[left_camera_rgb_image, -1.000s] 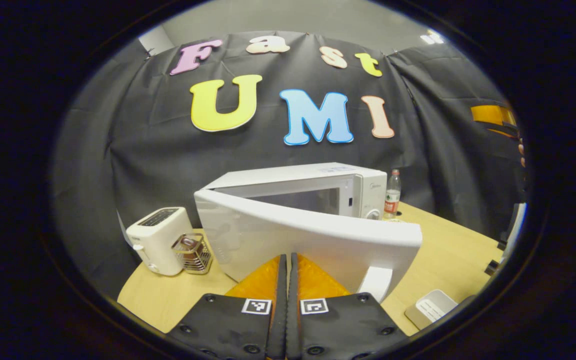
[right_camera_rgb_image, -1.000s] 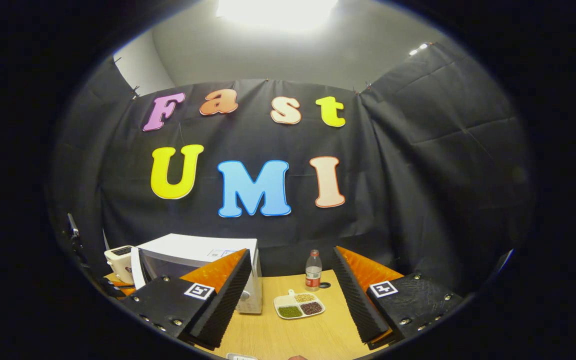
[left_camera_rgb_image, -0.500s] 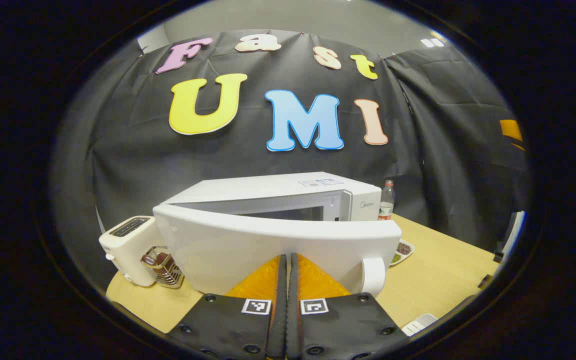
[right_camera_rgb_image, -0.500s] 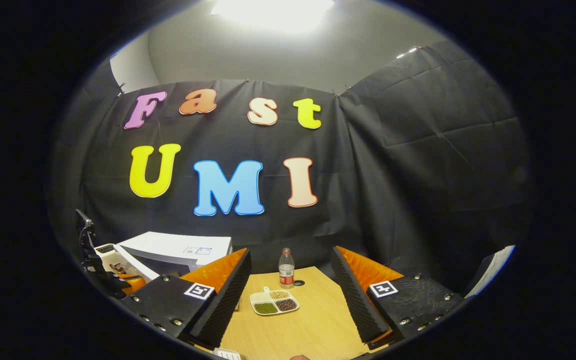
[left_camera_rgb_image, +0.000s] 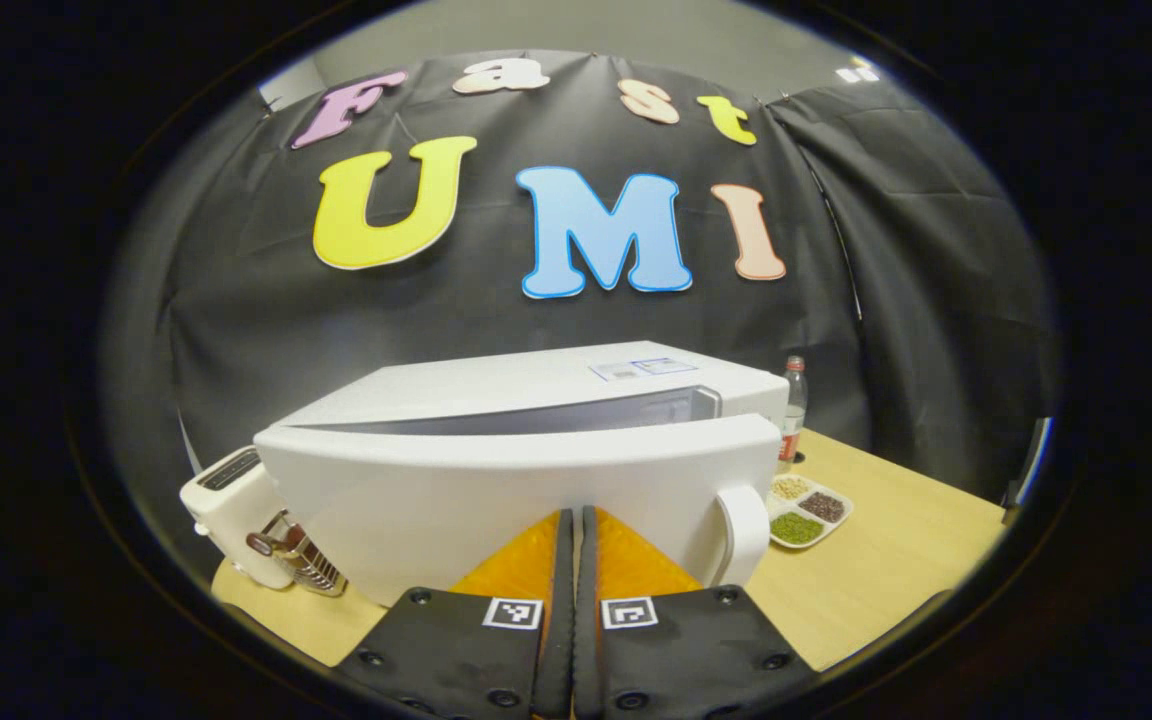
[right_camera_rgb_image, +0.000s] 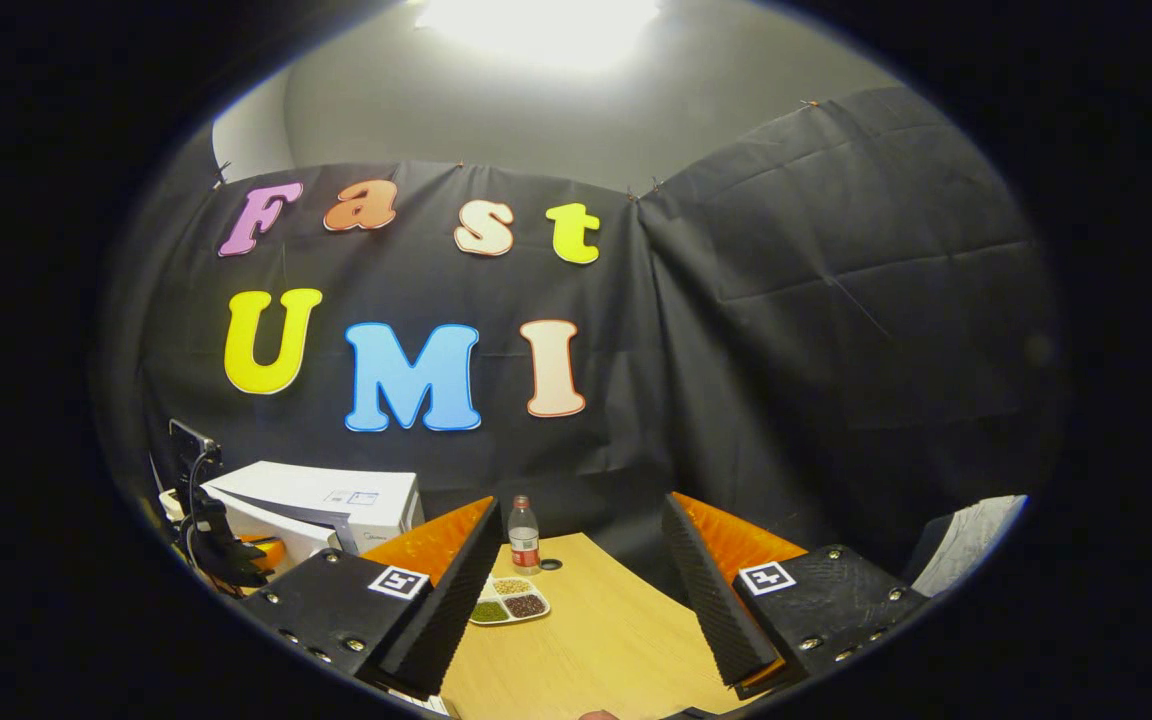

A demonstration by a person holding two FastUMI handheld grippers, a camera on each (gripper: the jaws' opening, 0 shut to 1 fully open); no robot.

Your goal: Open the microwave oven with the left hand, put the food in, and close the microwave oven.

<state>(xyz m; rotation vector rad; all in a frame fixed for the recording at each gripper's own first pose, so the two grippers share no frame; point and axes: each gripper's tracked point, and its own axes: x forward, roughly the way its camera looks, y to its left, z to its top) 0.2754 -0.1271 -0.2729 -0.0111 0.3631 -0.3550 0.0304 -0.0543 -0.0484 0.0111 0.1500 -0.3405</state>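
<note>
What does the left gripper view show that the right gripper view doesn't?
Left gripper view: shut left gripper in front of the white microwave door, its loop handle, a metal wire rack. Right gripper view: open right gripper, bright ceiling light. Both: white microwave oven, clear plastic bottle, divided white plate of beans, wooden table.

white microwave [left_camera_rgb_image: 526,480], tan table [left_camera_rgb_image: 886,560]

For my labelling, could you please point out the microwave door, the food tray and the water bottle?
microwave door [left_camera_rgb_image: 496,480]: left gripper view, its white outer face.
food tray [left_camera_rgb_image: 808,508]: left gripper view, middle of its compartments.
water bottle [right_camera_rgb_image: 524,535]: right gripper view, its body.
</note>
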